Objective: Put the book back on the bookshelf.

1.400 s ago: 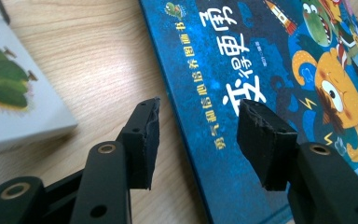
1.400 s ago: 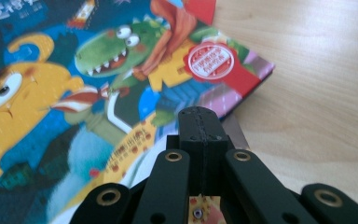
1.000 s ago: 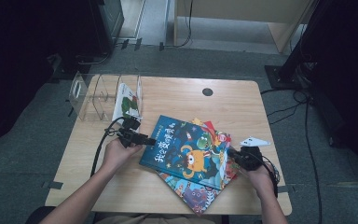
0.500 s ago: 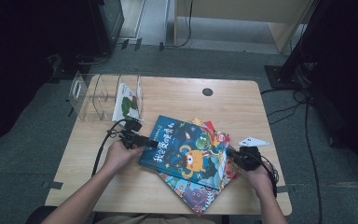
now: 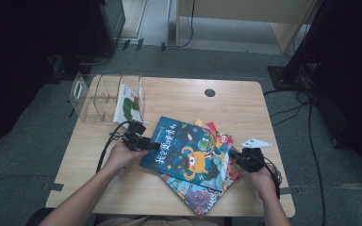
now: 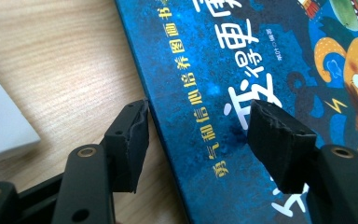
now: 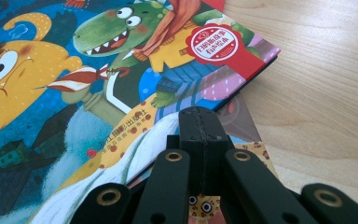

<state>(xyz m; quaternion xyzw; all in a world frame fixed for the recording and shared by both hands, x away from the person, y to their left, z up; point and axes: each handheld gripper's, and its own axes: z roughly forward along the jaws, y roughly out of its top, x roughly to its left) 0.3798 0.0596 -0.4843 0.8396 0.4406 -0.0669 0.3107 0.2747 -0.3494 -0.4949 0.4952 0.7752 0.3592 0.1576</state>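
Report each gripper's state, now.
Left gripper: open, fingers astride the spine edge of the blue picture book, not pressing.
Right gripper: shut, holding nothing.

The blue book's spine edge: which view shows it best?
The left gripper view: the blue book lies close up, its spine edge running between the open jaws of the left gripper. The high view shows the whole cover, small. The right gripper view shows its far corner by the shut right gripper.

We see a blue picture book with cartoon monsters lying flat, cover up. It rests askew atop another colourful book on the wooden table.
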